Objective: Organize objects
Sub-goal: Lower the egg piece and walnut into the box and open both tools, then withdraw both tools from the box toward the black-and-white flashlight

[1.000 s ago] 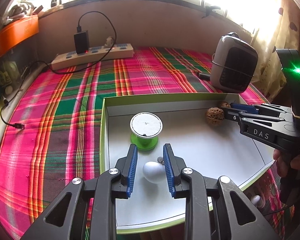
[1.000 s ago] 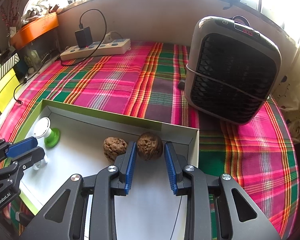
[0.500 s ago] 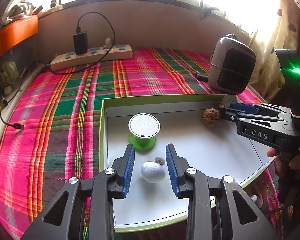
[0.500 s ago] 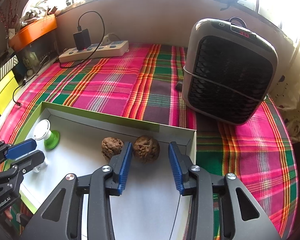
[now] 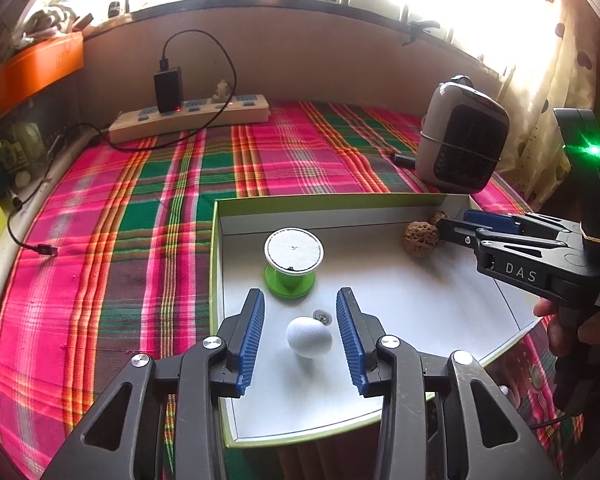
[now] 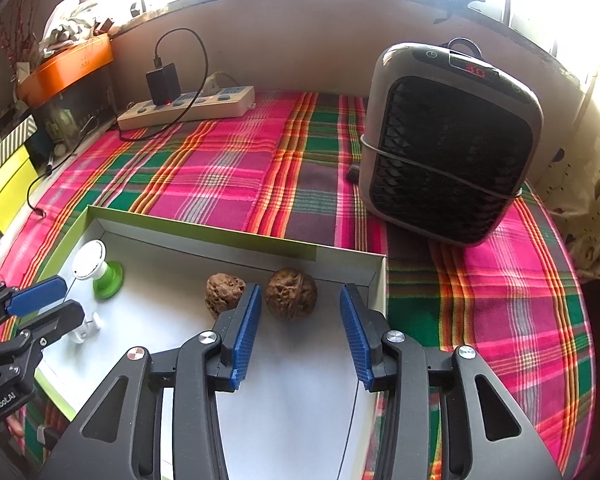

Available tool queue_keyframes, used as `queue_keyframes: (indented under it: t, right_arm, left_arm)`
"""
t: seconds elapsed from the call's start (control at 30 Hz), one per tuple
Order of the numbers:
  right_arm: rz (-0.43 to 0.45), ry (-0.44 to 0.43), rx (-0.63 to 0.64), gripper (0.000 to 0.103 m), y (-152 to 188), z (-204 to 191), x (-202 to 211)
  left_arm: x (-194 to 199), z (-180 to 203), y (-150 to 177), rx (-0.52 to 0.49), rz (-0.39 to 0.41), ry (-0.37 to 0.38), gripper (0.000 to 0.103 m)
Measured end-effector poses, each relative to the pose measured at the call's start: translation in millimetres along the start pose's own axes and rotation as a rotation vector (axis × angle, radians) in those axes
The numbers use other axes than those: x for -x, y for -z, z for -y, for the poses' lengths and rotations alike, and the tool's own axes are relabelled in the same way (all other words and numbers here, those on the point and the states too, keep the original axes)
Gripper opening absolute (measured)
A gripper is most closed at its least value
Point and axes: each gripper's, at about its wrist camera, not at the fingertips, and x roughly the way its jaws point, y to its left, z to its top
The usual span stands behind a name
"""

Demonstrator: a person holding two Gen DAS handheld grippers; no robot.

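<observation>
A shallow white box with a green rim [image 5: 324, 199] [image 6: 204, 227] lies on the plaid cloth. In it stand a green spool with a white top [image 5: 293, 263] [image 6: 98, 266], a small white egg-shaped piece [image 5: 308, 336] [image 6: 85, 329] and two walnuts [image 6: 291, 293] [image 6: 223, 292]. My left gripper [image 5: 300, 332] is open, with the white piece resting on the box floor between its fingers, untouched. My right gripper [image 6: 300, 332] is open, with one walnut lying free just ahead between its fingertips. The right gripper also shows in the left wrist view [image 5: 452, 226], next to a walnut [image 5: 421, 237].
A grey fan heater [image 6: 448, 144] [image 5: 462, 140] stands at the back right, just beyond the box. A power strip with a black charger and cable [image 5: 188, 118] [image 6: 186, 108] lies along the back wall. An orange tray [image 6: 66, 66] sits on the left ledge.
Both grippers have opened wider and drawn back a little. The white piece and the walnut stay resting in the box.
</observation>
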Motion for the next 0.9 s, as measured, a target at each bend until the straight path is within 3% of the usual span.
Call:
queue_keyframes:
  t: [0.9]
  right_arm:
    - [0.074,0.009,-0.037,0.043,17,-4,49]
  left_arm:
    - [53,9,14,-0.014,0.081,-0.005,0.036]
